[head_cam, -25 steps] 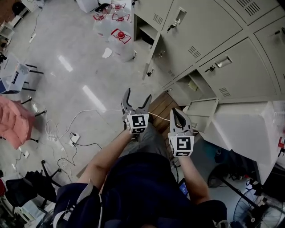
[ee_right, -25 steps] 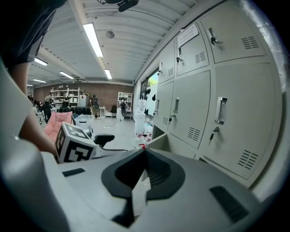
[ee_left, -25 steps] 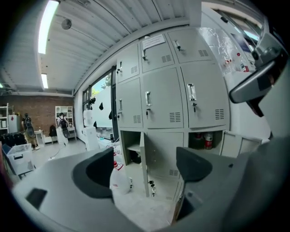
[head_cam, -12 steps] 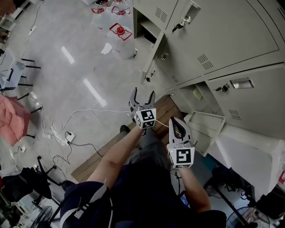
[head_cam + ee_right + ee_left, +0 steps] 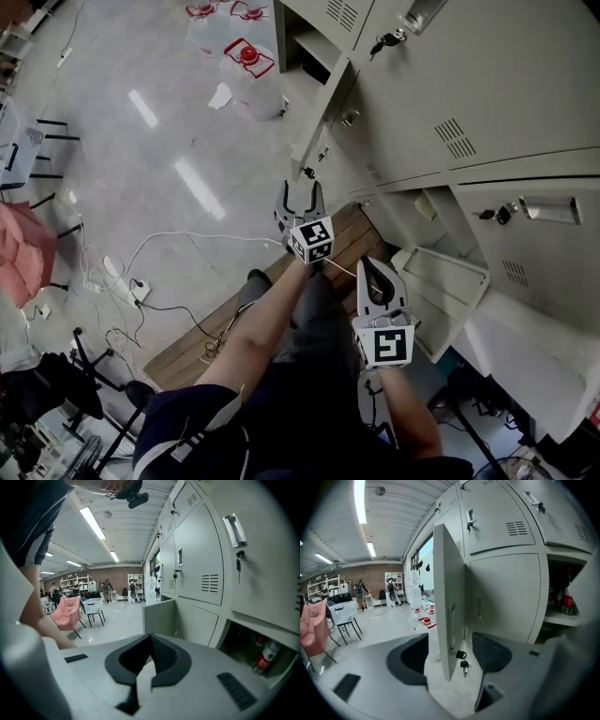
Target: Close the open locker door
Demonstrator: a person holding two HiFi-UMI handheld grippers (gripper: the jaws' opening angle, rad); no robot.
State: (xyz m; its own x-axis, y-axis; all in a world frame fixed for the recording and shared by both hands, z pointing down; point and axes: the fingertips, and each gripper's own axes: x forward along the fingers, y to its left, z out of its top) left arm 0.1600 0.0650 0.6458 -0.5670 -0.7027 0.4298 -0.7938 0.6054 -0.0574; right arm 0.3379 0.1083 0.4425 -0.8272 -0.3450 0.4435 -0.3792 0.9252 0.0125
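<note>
A grey locker door (image 5: 322, 120) stands open, edge-on, out from the locker bank (image 5: 469, 103). In the left gripper view its front edge (image 5: 449, 616) rises in line with the gap between my jaws, with a small padlock and keys (image 5: 462, 660) hanging near its bottom. My left gripper (image 5: 300, 195) is just short of the door's lower corner. It is open; its jaws have just been closing, and the pads do not press on the door. My right gripper (image 5: 376, 266) hangs lower and to the right, shut with nothing in it (image 5: 151, 644).
A second, low locker door (image 5: 445, 281) hangs open at the right, by my right gripper. A wooden board (image 5: 349, 230) lies on the floor under the grippers. Water jugs (image 5: 248, 61) stand beyond the open door. Cables and a power strip (image 5: 136, 286) trail at left, near a pink chair (image 5: 17, 253).
My left gripper has moved forward to the open door's lower corner and its jaws have narrowed. The right gripper has sunk slightly. The lockers loom closer in the head view.
</note>
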